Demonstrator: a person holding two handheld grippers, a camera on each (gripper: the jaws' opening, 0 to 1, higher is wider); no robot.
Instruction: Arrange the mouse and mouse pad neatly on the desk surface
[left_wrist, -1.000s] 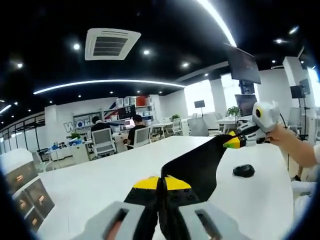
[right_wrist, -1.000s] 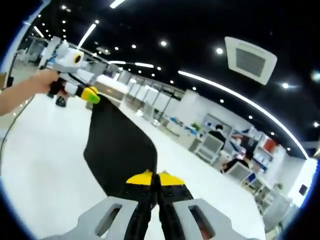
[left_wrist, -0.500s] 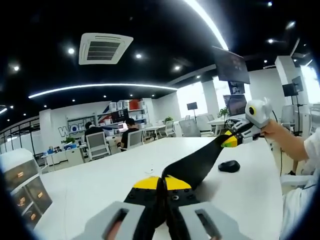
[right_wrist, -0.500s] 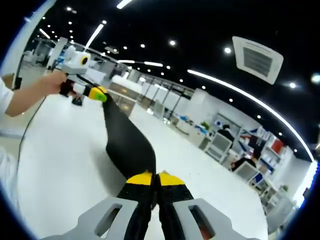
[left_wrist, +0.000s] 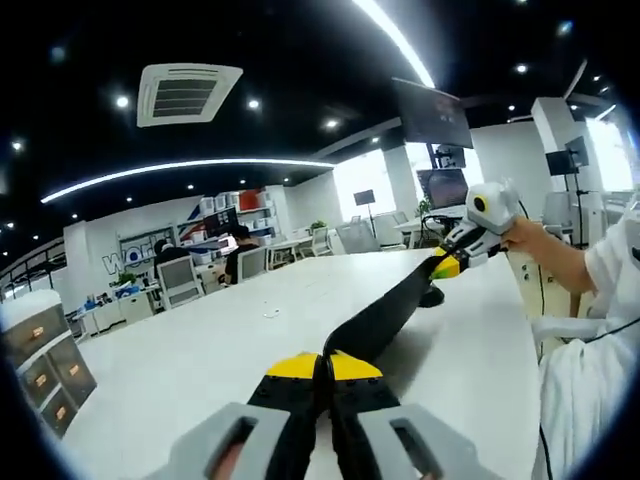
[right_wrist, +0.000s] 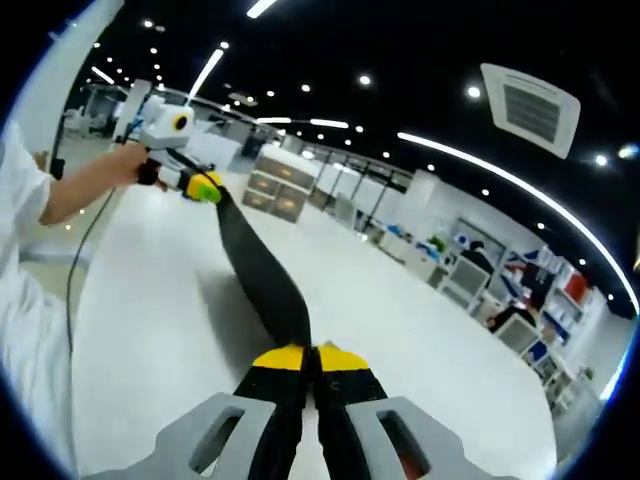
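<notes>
Black mouse pad (left_wrist: 385, 315) lifted, mouse (left_wrist: 432, 297) beneath

Both claws are pinched closed: the left claw (left_wrist: 322, 368) low in front, the right claw (left_wrist: 447, 265) held farther off by a hand (left_wrist: 527, 236) with a bare forearm and white sleeve.

Left gripper view low over the white worktop (left_wrist: 200, 350), looking along the black mouse pad (left_wrist: 385, 318) toward the right gripper (left_wrist: 447, 266), right gripper view facing back along that pad toward the left gripper (right_wrist: 205, 187), both close to it
</notes>
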